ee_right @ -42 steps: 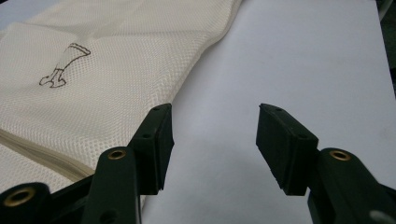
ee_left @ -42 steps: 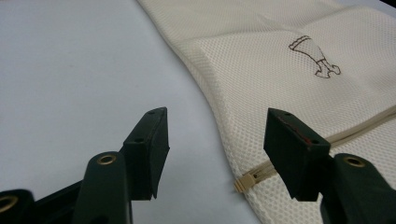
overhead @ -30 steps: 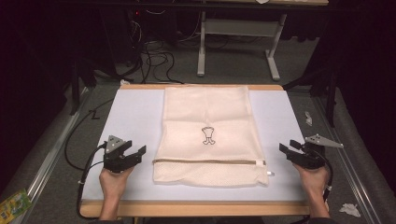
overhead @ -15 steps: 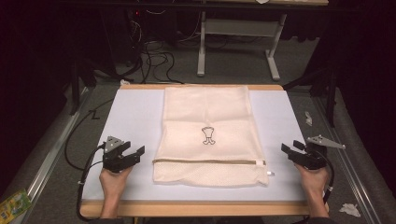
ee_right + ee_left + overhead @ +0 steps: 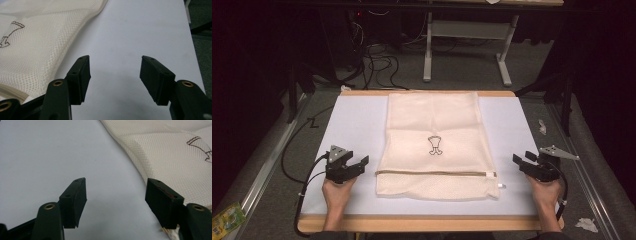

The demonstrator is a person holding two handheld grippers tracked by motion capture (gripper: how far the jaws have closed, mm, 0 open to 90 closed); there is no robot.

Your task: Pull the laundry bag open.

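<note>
As we read the scene, work on the bag has not begun; findings follow.

Item under inspection: mesh laundry bag (image 5: 434, 142), cream, with a small embroidered emblem (image 5: 434, 145); we find it lying flat at the middle of the desk (image 5: 352, 125), zipper edge (image 5: 437, 173) toward the person.

Left claw (image 5: 360, 164): jaws wide apart, holding nothing; we place it just beside the bag's near left corner, with that edge running close to one jaw in the left gripper view.

Right claw (image 5: 519, 162): jaws likewise spread, empty; near the bag's near right corner, apart from the cloth.

Done so far: we judge nothing; the bag shows no fold or lift.

Remaining: we judge the grasp and all handling of the bag are yet to come.
</note>
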